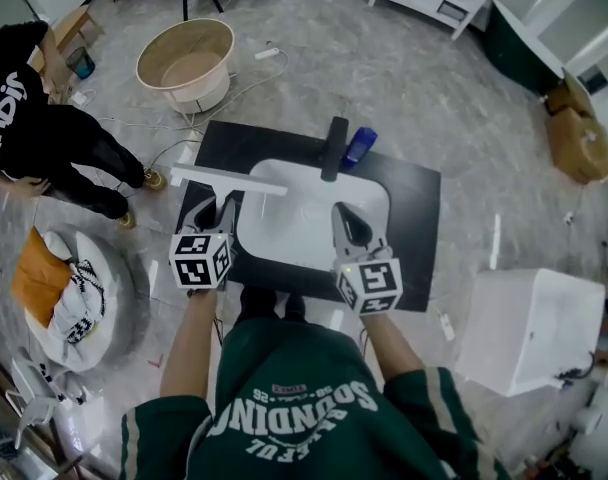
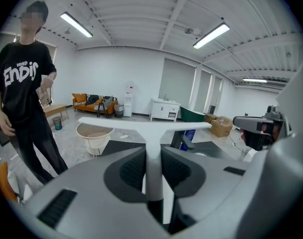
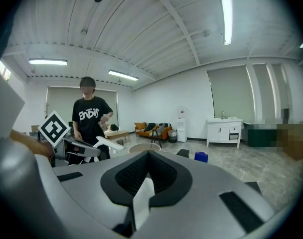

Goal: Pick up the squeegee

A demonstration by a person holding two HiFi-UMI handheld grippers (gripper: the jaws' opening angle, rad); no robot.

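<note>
The white T-shaped squeegee (image 1: 227, 180) hangs above the left rim of the white sink (image 1: 369, 203). My left gripper (image 1: 216, 214) is shut on its handle, with the long blade lying crosswise beyond the fingertips. In the left gripper view the handle (image 2: 154, 168) runs up between the dark pads to the blade (image 2: 144, 125). My right gripper (image 1: 346, 224) hovers over the sink's right side, shut, with nothing in it. In the right gripper view its jaws meet at the tip (image 3: 147, 158), and the squeegee (image 3: 109, 144) shows at the left.
The sink sits in a black counter (image 1: 414, 193) with a black faucet (image 1: 334, 148) and a blue bottle (image 1: 359, 146) behind it. A cream tub (image 1: 189, 63) stands far left, a person in black (image 1: 34, 128) at the left, and a white box (image 1: 529, 328) at the right.
</note>
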